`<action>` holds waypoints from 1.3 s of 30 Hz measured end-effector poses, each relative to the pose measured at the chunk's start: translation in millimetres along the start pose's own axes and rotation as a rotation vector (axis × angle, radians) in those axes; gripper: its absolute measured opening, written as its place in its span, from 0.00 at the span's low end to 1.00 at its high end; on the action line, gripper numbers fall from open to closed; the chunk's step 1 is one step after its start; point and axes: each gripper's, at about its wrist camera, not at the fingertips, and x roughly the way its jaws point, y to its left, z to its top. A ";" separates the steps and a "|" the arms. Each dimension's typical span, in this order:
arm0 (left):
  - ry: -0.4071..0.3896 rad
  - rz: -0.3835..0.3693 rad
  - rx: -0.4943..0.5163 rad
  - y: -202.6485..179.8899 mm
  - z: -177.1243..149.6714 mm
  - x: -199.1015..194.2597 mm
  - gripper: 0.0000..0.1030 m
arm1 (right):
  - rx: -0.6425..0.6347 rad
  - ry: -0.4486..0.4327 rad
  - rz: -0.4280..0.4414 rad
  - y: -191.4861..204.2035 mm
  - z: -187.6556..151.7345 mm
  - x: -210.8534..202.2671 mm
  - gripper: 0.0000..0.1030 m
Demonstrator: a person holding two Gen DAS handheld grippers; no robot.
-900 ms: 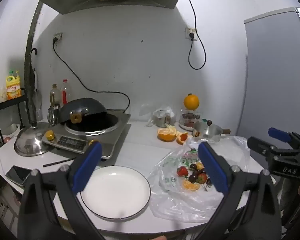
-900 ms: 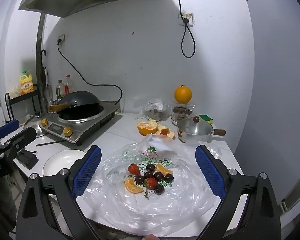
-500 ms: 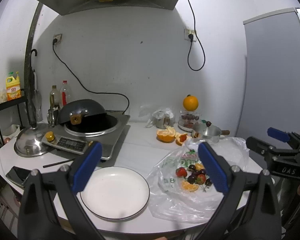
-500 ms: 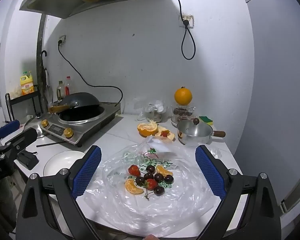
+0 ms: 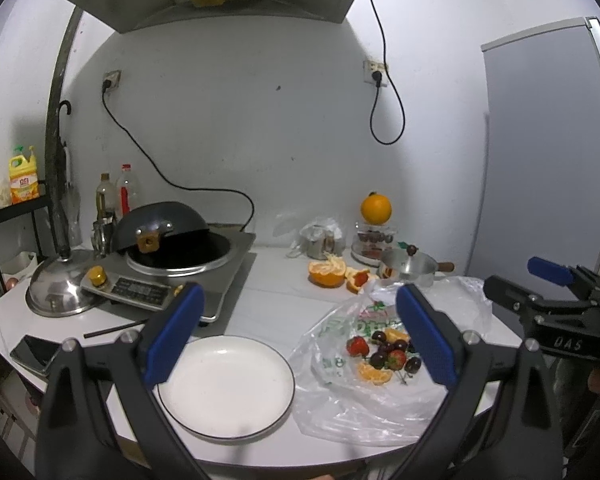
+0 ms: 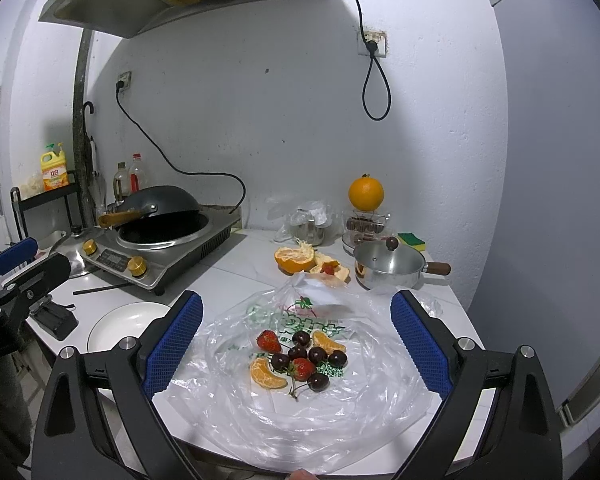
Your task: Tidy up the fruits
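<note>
On a clear plastic bag (image 6: 300, 412) (image 5: 340, 400) spread over the counter lies a small heap of fruit: strawberries (image 6: 269, 341) (image 5: 357, 346), dark cherries (image 6: 317, 355) (image 5: 378, 358) and orange segments (image 6: 266, 374) (image 5: 374, 374). An empty white plate (image 5: 224, 384) (image 6: 120, 326) sits left of the bag. My left gripper (image 5: 296, 334) hovers open above the plate and bag, holding nothing. My right gripper (image 6: 296, 340) is open too, raised over the fruit heap with nothing between its blue pads.
At the back stand a peeled orange half (image 6: 294, 258), a whole orange (image 6: 366, 193) on a jar, a lidded steel pot (image 6: 388, 266) and a sponge (image 6: 412, 241). An induction stove with a tilted wok (image 5: 168, 240) and a steel lid (image 5: 60, 290) fill the left. A phone (image 5: 34, 354) lies near the front edge.
Both views have tilted slightly, with the scene drifting a little upward in frame. Nothing on the counter has moved and both grippers stay open.
</note>
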 end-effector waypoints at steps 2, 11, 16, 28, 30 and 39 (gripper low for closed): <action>0.002 0.001 -0.003 0.3 0.4 0.4 0.95 | 0.002 0.002 0.000 -0.1 -0.3 0.5 0.94; 0.004 0.003 -0.003 1.5 1.1 0.8 0.95 | -0.003 -0.003 -0.002 1.1 1.6 -1.3 0.94; 0.005 0.003 -0.001 1.6 1.3 1.6 0.95 | -0.010 -0.008 -0.004 1.0 1.1 -0.4 0.94; 0.024 0.007 0.005 0.4 -1.5 8.9 0.95 | 0.004 0.022 0.000 -4.9 0.9 6.4 0.94; 0.041 0.007 0.007 -1.4 -3.5 16.4 0.95 | 0.009 0.042 -0.004 -9.7 -1.9 11.8 0.94; 0.153 -0.001 0.050 -19.5 -23.8 57.9 0.95 | 0.099 0.102 0.035 -41.7 -28.5 54.2 0.94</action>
